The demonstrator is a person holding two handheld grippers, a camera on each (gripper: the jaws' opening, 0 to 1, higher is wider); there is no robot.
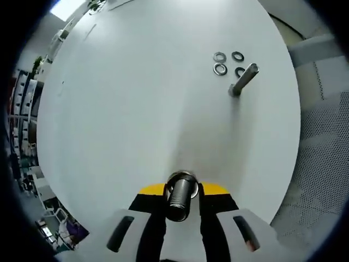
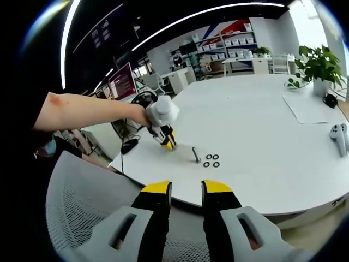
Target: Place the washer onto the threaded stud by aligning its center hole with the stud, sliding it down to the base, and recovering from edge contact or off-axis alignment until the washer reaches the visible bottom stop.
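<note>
Left gripper view: the left hand-held gripper rises from the bottom edge, its yellow-tipped jaws pinching a short threaded bolt. The threaded end points back toward the camera; the far end points at the white desk below.

Farther off on the desk, upper right in this view, a second stud stands on its base, leaning in the fisheye picture. Four washers lie flat in a loose cluster just beside it, none of them on the stud. One washer sits partly behind the stud's top, so contact cannot be judged.

Right gripper view: the right hand-held gripper has its jaws spread with a clear gap and nothing between them. It hangs off the near edge of the desk, above a grey mesh chair back.

Across the desk a person's bare arm reaches in from the left, holding the left hand-held gripper low over the desktop, near the standing stud. The stud and the washers are tiny here; the washers lie just to its right, flat.

Also on the desk, far right: a sheet of paper, a potted plant, a white controller. Shelves and office desks lie behind.
</note>
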